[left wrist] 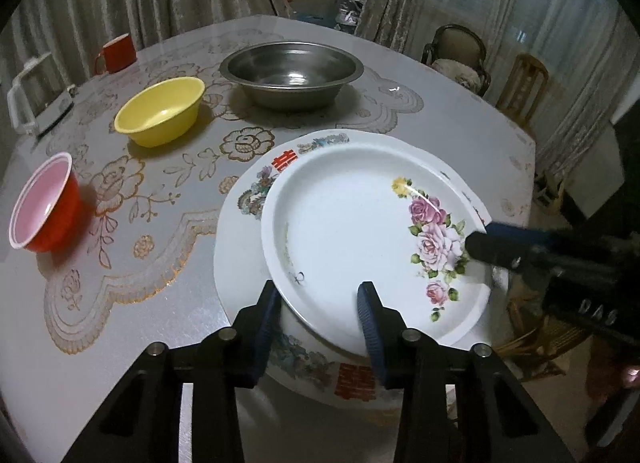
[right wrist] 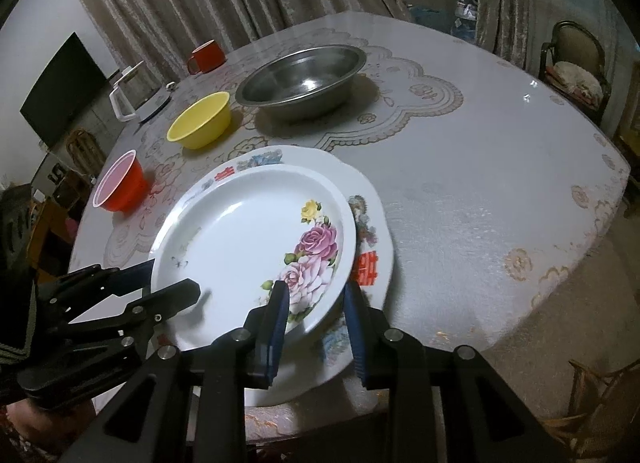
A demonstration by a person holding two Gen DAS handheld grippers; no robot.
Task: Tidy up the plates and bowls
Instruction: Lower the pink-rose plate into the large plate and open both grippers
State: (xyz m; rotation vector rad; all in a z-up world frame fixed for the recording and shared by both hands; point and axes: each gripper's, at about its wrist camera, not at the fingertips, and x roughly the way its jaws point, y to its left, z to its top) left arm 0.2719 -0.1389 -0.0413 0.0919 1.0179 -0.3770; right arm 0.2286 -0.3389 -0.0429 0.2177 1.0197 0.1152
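A white plate with pink roses (left wrist: pixel 352 231) (right wrist: pixel 240 231) lies off-centre on a larger decorated plate (left wrist: pixel 240 199) (right wrist: pixel 372 263) at the table's near edge. My left gripper (left wrist: pixel 320 299) straddles the rose plate's near rim, one finger inside the plate and the other outside against the rim, shut on it. From the right wrist view the left gripper (right wrist: pixel 174 279) holds the plate's left side. My right gripper (right wrist: pixel 314 295) (left wrist: pixel 480 237) straddles the rim by the roses. Whether its pads press on the plate is not clear.
Beyond the plates stand a yellow bowl (left wrist: pixel 160 111), a steel basin (left wrist: pixel 292 71), a red bowl (left wrist: pixel 44 203), a red mug (left wrist: pixel 118 53) and a white kettle (left wrist: pixel 36 99). The lace-patterned tablecloth (right wrist: pixel 460 183) covers the table. Chairs (left wrist: pixel 460 59) stand to the right.
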